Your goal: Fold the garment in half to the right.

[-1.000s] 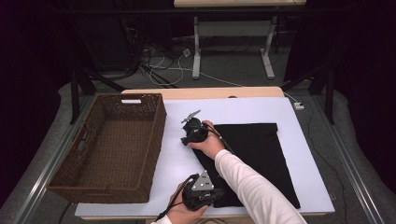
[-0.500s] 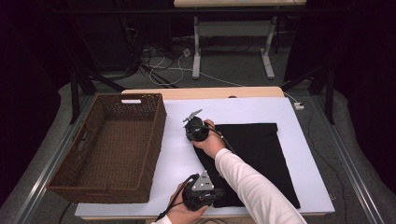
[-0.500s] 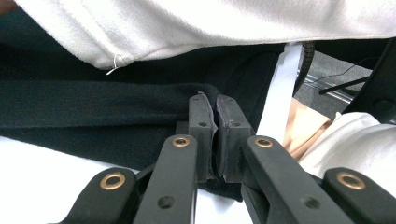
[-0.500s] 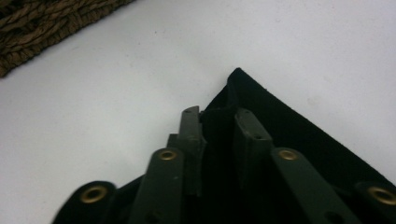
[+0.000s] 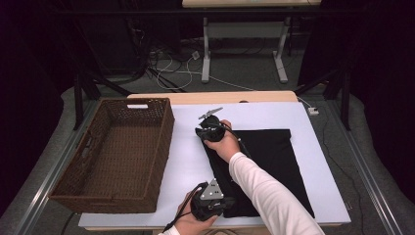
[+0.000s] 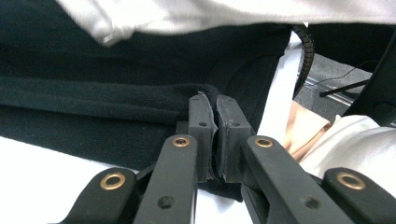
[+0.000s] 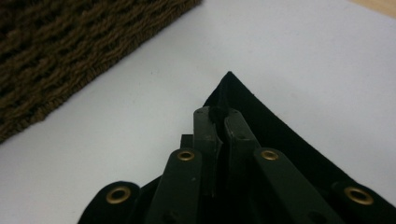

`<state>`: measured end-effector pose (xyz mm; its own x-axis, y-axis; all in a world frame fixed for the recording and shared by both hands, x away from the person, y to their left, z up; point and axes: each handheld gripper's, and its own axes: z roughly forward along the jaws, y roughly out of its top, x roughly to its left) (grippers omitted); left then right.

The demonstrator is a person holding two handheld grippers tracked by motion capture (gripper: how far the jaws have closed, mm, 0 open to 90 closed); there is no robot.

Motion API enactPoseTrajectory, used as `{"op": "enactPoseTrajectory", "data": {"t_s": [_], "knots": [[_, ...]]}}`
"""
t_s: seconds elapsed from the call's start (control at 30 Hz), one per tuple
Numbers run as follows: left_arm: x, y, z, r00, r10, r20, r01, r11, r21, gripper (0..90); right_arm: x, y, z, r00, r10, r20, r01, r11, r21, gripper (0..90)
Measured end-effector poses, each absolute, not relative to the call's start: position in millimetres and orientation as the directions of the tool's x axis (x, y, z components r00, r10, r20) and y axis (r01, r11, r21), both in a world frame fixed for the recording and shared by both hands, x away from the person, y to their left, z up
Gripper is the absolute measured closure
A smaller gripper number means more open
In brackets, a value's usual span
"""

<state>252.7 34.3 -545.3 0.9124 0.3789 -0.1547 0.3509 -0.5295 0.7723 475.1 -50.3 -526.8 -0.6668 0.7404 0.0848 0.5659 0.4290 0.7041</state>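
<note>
On white table | both tongs pinch black cloth, right just closed | wicker basket left | dark room

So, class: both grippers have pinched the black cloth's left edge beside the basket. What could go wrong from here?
1. The right gripper pinches only the black cloth's corner tip; it may slip when lifted.
2. The person's right sleeve lies across the cloth and could drag it.
3. Swinging left, the cloth might snag the wicker basket rim.
</note>
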Motion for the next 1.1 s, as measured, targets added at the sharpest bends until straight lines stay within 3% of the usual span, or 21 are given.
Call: {"op": "enactPoseTrajectory", "data": {"t_s": [0.53,1.1], "knots": [[250.3,26.9,-537.3,0.918,0.364,-0.161,0.34,-0.509,0.79,86.3,472.4,-109.0,-493.6,-0.607,0.785,0.122,0.562,0.317,0.764,85.9],[254.7,23.3,-521.8,0.93,0.312,-0.194,0.328,-0.465,0.822,86.8,470.5,-153.9,-478.3,-0.547,0.832,0.095,0.573,0.289,0.767,85.8]]}}
